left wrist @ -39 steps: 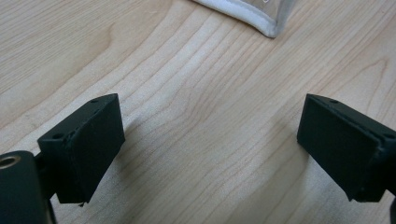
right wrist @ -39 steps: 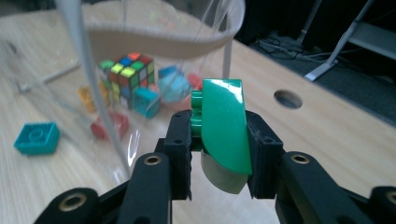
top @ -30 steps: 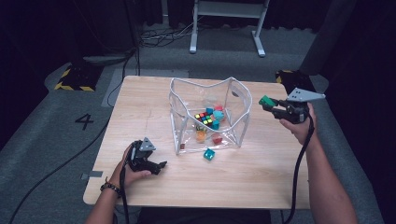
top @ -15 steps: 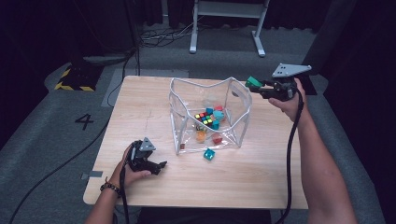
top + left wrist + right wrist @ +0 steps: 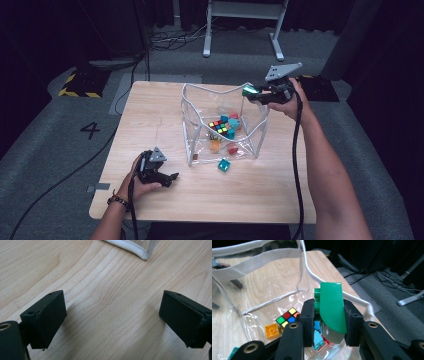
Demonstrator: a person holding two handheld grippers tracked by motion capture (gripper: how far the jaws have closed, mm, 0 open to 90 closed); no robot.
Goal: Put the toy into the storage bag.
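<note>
Left gripper (image 5: 167,178) rests on the table (image 5: 150,120), jaws wide apart, nothing between them. Clear bag (image 5: 192,137) stands mid-table, holding a cube (image 5: 218,127) and bricks. Right gripper (image 5: 252,93) hovers at the bag's rim, jaws clamped on a green block (image 5: 331,307).

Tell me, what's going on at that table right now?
Right hand-held gripper shut on green block, above clear bag's rim. Left hand-held gripper open on the table. Teal block lies outside the bag. Nothing in the way.
</note>
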